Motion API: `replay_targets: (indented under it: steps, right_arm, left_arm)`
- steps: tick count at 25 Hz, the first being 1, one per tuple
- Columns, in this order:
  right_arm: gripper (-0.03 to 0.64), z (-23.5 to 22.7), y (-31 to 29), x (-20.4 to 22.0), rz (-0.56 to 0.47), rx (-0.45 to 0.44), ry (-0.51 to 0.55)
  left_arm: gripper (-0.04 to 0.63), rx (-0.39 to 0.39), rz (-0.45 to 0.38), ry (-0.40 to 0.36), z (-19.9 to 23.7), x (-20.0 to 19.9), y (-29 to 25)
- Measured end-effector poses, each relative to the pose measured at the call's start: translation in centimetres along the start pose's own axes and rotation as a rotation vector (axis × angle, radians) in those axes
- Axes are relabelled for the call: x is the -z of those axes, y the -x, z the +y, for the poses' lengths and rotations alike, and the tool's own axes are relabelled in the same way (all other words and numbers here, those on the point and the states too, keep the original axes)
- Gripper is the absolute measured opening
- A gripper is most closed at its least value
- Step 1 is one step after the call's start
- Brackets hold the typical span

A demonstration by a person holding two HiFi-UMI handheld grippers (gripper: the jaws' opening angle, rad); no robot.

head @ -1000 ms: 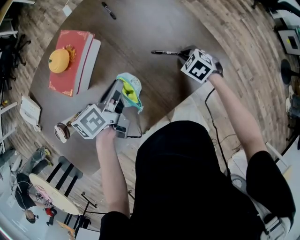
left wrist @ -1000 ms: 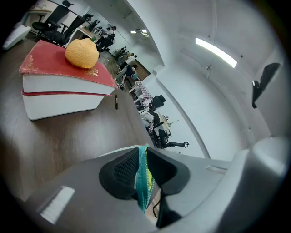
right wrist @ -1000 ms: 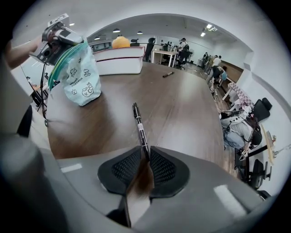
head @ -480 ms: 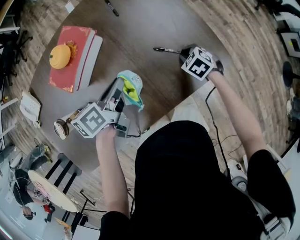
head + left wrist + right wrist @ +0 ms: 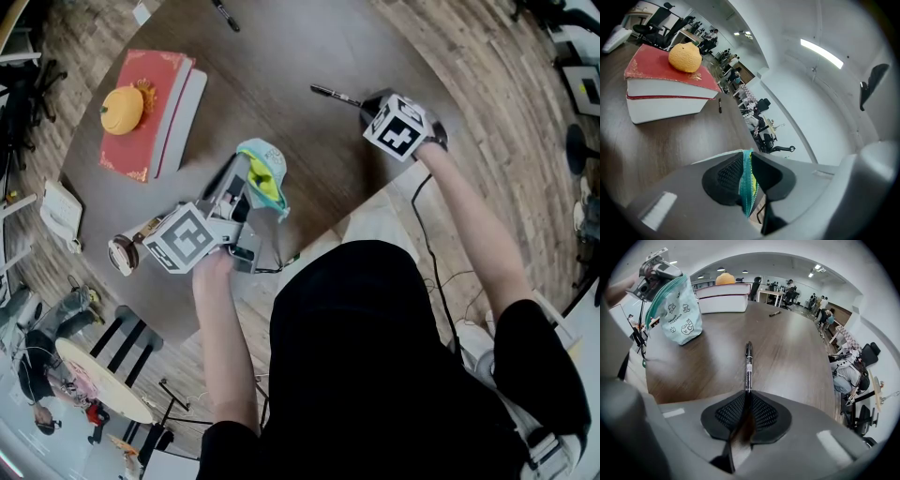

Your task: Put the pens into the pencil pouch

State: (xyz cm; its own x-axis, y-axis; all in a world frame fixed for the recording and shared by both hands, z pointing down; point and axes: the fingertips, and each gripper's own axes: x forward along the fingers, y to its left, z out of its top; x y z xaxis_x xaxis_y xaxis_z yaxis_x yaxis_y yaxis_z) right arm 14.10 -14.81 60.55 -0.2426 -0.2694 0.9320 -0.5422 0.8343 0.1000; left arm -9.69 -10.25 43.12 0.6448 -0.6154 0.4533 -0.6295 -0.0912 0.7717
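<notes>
A teal pencil pouch [image 5: 262, 176] with a yellow lining stands upright near the table's middle, its mouth open. My left gripper [image 5: 236, 192] is shut on the pouch's rim; teal fabric [image 5: 748, 180] shows pinched between the pads. Off to the right, my right gripper [image 5: 367, 105] is shut on the end of a black pen [image 5: 333, 94], which sticks out to the left over the table. In the right gripper view this pen [image 5: 748, 364] runs straight ahead from the jaws, with the pouch [image 5: 677, 310] at the upper left. A second black pen [image 5: 225, 16] lies at the table's far edge.
A red book [image 5: 159, 117] stacked on a white one carries an orange [image 5: 122, 108] at the left. A small round object [image 5: 122, 255] and a white item [image 5: 61, 217] lie near the left edge. The round brown table [image 5: 309, 178] ends close behind the right gripper.
The pen held in the right gripper has swung slightly, its free tip now pointing farther up in the head view. The left gripper and pouch have stayed put.
</notes>
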Motion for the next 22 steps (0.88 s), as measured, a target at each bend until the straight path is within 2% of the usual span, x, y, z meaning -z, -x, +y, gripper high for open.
replay_targets:
  steps: [4, 7, 18, 22]
  right_arm:
    - [0.046, 0.3, 0.2, 0.1, 0.003, -0.008, -0.002]
    - [0.046, 0.6, 0.6, -0.1, -0.002, -0.009, -0.007]
    - [0.046, 1.2, 3.2, -2.2, -0.063, 0.011, 0.004]
    - [0.046, 2.4, 4.5, -3.4, -0.1, -0.023, 0.008]
  left_arm:
    - [0.052, 0.005, -0.004, 0.004, 0.0, 0.1, 0.2]
    - [0.052, -0.005, -0.001, -0.023, 0.1, -0.1, 0.5]
    - [0.052, 0.004, -0.005, -0.035, 0.1, 0.0, 0.7]
    - [0.052, 0.009, -0.012, -0.035, 0.1, 0.0, 0.8]
